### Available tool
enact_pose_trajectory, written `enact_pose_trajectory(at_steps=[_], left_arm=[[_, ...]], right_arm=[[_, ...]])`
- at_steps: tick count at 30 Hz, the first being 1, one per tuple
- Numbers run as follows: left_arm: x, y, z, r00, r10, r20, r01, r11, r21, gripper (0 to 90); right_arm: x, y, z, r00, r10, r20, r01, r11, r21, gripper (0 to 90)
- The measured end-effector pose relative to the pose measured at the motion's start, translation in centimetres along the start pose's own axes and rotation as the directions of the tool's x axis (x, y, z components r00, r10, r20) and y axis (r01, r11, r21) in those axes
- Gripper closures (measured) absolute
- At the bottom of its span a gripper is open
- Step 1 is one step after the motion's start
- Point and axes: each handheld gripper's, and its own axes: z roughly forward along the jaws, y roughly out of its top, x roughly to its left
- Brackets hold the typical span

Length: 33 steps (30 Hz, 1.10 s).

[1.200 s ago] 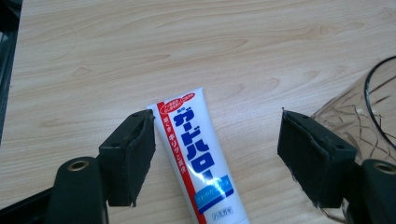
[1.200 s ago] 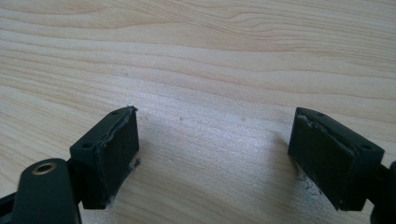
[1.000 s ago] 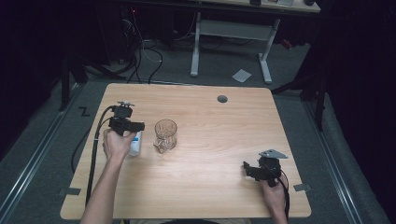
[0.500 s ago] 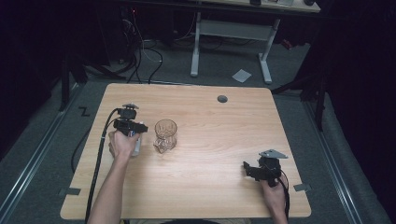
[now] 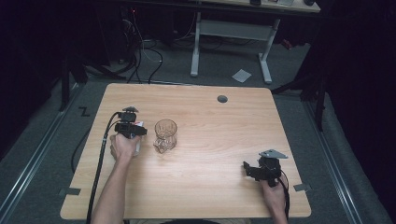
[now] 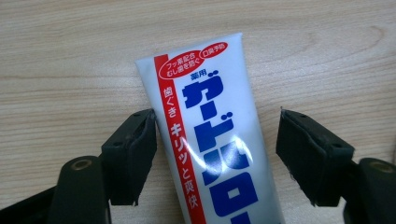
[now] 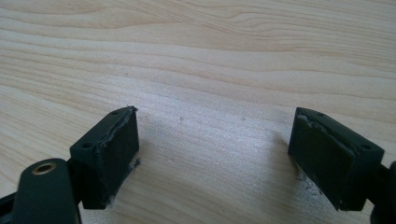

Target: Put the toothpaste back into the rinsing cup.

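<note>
A white toothpaste tube (image 6: 210, 154) with blue and red Japanese lettering lies flat on the wooden table (image 5: 215, 140). My left gripper (image 6: 215, 126) is open and straddles it: the left jaw is at the tube's red edge, and the right jaw stands clear with a gap. From above, the left gripper (image 5: 130, 129) covers most of the tube (image 5: 137, 148), just left of a clear glass (image 5: 165, 135). Near the front right corner my right gripper (image 5: 248, 169) is open over bare wood (image 7: 210, 93), with nothing between its pads.
The glass stands upright a short way right of my left hand. A round cable hole (image 5: 222, 99) sits at the table's far edge. The left gripper's black cable (image 5: 99, 163) runs down along the forearm to the near edge.
My left gripper has moved a little to the right and toward me, coming down over the toothpaste tube. The right gripper has stayed where it was.
</note>
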Motion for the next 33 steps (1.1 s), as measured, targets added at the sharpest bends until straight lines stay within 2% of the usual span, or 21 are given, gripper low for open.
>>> enact_pose_trajectory(at_steps=[9,14,24,33], left_arm=[[0.21,-0.01,0.6,0.9998,-0.02,-0.004,0.021,0.9996,0.018,33.1],[0.23,0.01,0.58,0.9998,-0.018,-0.003,0.018,0.9997,0.014,35.9],[0.13,-0.06,0.32,0.9987,0.041,0.029,-0.041,0.9991,0.013,47.1],[0.26,-0.09,-0.13,0.9947,0.084,0.059,-0.085,0.9963,0.013,59.0]], right_arm=[[0.0,0.0,0.0,1.0,0.0,-0.001,0.0,1.0,0.001,16.0],[0.0,0.0,-0.01,1.0,0.0,0.0,0.0,1.0,0.001,16.0],[0.0,0.0,0.0,1.0,0.0,-0.001,0.0,1.0,0.001,16.0],[0.0,0.0,0.0,1.0,0.0,0.0,0.0,1.0,0.0,16.0]])
